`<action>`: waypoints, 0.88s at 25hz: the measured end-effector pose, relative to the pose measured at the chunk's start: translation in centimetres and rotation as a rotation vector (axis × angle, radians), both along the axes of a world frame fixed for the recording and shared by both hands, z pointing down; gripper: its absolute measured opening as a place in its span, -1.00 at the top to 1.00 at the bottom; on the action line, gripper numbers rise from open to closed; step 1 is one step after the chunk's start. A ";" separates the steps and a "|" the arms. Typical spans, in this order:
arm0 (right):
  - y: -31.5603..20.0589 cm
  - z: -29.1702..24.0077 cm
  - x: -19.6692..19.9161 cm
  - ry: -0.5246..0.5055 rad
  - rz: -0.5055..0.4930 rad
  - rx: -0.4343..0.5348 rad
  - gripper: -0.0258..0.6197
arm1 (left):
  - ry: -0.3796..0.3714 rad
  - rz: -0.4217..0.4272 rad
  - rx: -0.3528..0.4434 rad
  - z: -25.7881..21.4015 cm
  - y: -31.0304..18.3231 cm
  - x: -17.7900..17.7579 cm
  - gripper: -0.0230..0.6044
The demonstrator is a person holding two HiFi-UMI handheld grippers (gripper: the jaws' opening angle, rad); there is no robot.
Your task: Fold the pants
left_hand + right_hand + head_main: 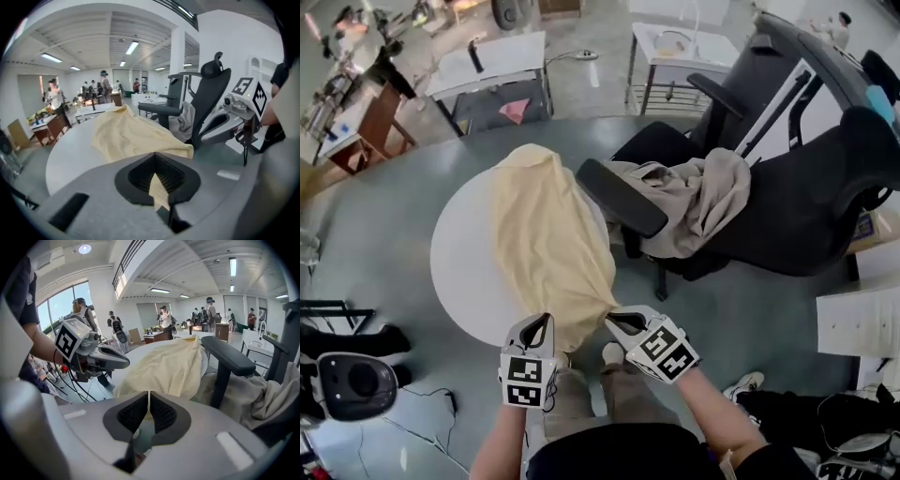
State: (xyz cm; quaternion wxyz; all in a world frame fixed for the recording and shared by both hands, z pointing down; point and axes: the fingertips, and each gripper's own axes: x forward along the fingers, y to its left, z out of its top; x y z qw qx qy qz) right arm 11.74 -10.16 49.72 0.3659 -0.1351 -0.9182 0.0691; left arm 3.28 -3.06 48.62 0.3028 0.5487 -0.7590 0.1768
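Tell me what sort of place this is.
Probably an open lab or workshop office: cluttered workbenches, a black office chair beside the round white table, and people standing under strip ceiling lights.

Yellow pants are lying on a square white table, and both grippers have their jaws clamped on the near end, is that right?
Not quite. The table is round, not square, as the head view shows. The rest holds: the yellow pants lie on it, and the left gripper and right gripper both have their jaws clamped on the near end.
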 end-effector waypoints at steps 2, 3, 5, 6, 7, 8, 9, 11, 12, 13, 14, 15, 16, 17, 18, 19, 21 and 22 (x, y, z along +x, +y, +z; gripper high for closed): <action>-0.1 0.4 0.1 0.003 -0.031 -0.007 0.84 | -0.009 -0.097 0.013 -0.3 1.7 0.1 0.91; -0.1 0.5 0.0 0.006 -0.045 -0.009 0.81 | -0.015 -0.133 0.020 -0.3 2.4 0.2 0.91; 0.3 0.6 -0.3 0.014 -0.074 -0.005 0.74 | -0.014 -0.194 0.037 0.0 3.7 0.7 0.91; 0.7 0.5 -0.4 0.015 -0.089 0.001 0.72 | -0.007 -0.225 0.049 0.2 4.3 1.0 0.91; 1.2 0.4 -0.4 0.013 -0.100 0.006 0.72 | 0.005 -0.257 0.064 0.6 4.9 1.3 0.91; 1.7 0.2 -0.5 0.010 -0.107 0.009 0.71 | 0.023 -0.288 0.083 1.0 5.4 1.5 0.91; 2.2 0.0 -0.5 0.005 -0.104 0.009 0.69 | 0.042 -0.312 0.102 1.3 5.9 1.7 0.90; 2.7 -0.1 -0.5 -0.001 -0.074 0.006 0.65 | 0.074 -0.335 0.137 2.0 6.6 2.1 0.82; 2.8 0.0 -0.5 0.002 -0.057 0.005 0.62 | 0.085 -0.336 0.147 2.4 6.9 2.3 0.75; 3.0 0.2 -0.2 0.008 -0.043 0.007 0.58 | 0.094 -0.335 0.152 2.8 7.1 2.6 0.72; 3.2 0.5 0.1 0.014 -0.035 0.013 0.57 | 0.102 -0.334 0.152 3.3 7.5 3.1 0.71; 3.4 0.9 0.5 0.020 -0.028 0.022 0.54 | 0.109 -0.332 0.147 3.9 8.0 3.5 0.69; 3.4 1.4 0.9 0.025 -0.018 0.033 0.51 | 0.117 -0.328 0.140 4.5 8.3 3.9 0.67; 3.3 1.8 1.3 0.031 -0.005 0.040 0.49 | 0.129 -0.323 0.133 5.0 8.4 4.4 0.62; 2.9 2.1 1.7 0.039 0.009 0.040 0.47 | 0.144 -0.321 0.128 5.4 8.4 4.9 0.57; 2.5 2.4 2.0 0.050 0.023 0.035 0.45 | 0.158 -0.323 0.125 5.7 8.4 5.4 0.53; 1.5 3.1 2.3 0.068 0.048 0.015 0.35 | 0.173 -0.339 0.122 6.1 8.2 6.0 0.50; 1.2 3.6 2.1 0.073 0.061 0.003 0.30 | 0.176 -0.348 0.123 6.3 8.1 6.1 0.49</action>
